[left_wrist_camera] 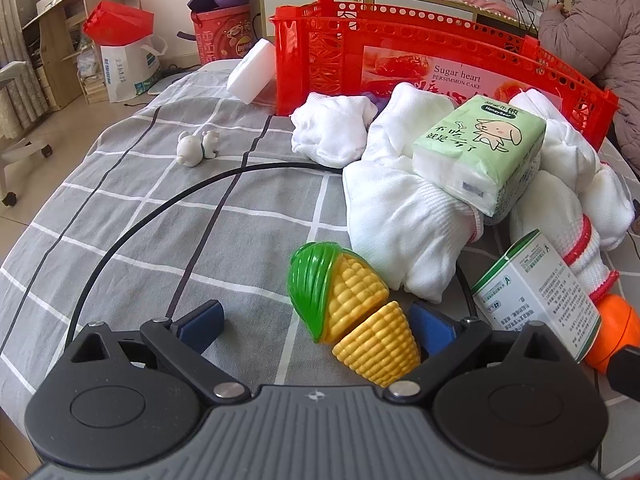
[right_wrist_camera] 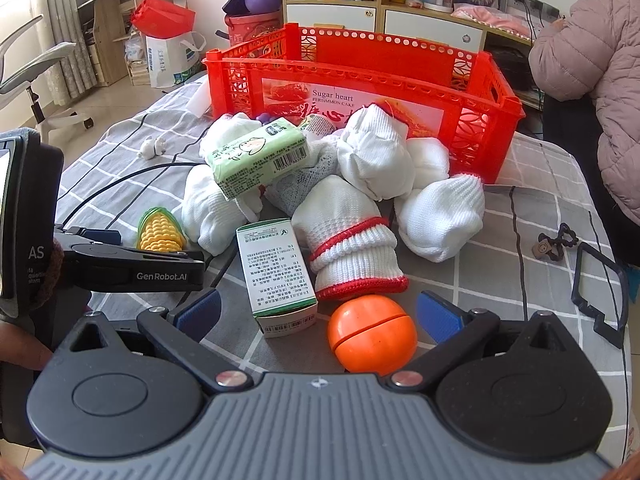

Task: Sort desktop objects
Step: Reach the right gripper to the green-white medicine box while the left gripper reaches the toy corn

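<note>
While I watch both feeds, a grey checked cloth (left_wrist_camera: 132,216) covers the counter, shelves behind. My left gripper (left_wrist_camera: 316,326) has fingers wide around the toy corn (left_wrist_camera: 352,312), husk end pointing away toward the red basket (right_wrist_camera: 360,80). My right gripper (right_wrist_camera: 318,316) is low (fingers wide too), flanking the orange toy fruit (right_wrist_camera: 372,334).

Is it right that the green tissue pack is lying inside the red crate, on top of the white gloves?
Not quite: the green tissue pack is on the white gloves, but outside the red crate, in front of it, as the right wrist view shows.
</note>
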Tool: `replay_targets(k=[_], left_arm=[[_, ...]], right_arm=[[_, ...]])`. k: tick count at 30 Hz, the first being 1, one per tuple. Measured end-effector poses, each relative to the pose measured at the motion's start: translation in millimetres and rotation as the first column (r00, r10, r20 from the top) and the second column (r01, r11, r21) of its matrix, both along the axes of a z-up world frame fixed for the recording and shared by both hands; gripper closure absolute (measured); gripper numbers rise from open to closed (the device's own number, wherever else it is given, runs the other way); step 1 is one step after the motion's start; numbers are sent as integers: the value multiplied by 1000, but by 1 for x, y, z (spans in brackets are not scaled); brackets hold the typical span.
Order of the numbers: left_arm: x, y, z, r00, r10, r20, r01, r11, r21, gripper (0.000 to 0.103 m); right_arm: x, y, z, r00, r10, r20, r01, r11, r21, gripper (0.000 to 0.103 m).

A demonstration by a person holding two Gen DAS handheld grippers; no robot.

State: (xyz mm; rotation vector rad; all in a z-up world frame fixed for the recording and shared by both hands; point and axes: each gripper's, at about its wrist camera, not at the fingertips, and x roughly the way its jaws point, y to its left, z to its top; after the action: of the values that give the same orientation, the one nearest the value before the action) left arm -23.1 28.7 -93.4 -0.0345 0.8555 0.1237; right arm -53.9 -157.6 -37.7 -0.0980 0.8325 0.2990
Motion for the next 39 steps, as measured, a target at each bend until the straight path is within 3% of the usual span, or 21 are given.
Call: replay_targets(k=[15, 21, 30, 33, 34, 36, 39], left_arm=[[-4, -1, -2, 999, 2, 41, -2, 1000, 19, 4], [-5, -1, -2, 999, 2, 43, -3, 1000, 18, 3], [-3, 7, -2, 999, 24, 46, -25, 1000, 11, 4], [-3, 9, -2, 998, 35, 51, -36, 999, 26, 4], [-3, 10, -2, 998, 34, 48, -35, 999, 20, 3], [-2, 10, -2, 998, 35, 46, -35, 999, 21, 3], [-2, 9, -2, 998, 32, 46, -33, 999, 27, 3]], right_arm=[[1, 0, 0, 1000, 5, 7, -5, 1000, 15, 2], [3, 19, -9, 994, 88, 65, -87, 996, -20, 2], [20, 34, -17, 992, 117, 55, -116, 993, -12, 4], [24, 35, -19, 988, 143, 57, -143, 990, -12, 7], [26, 35, -21, 989, 138, 53, -136, 990, -28, 16], [31, 35, -25, 990, 138, 37, -136, 989, -57, 24], [32, 34, -27, 988, 146, 43, -143, 988, -54, 24]])
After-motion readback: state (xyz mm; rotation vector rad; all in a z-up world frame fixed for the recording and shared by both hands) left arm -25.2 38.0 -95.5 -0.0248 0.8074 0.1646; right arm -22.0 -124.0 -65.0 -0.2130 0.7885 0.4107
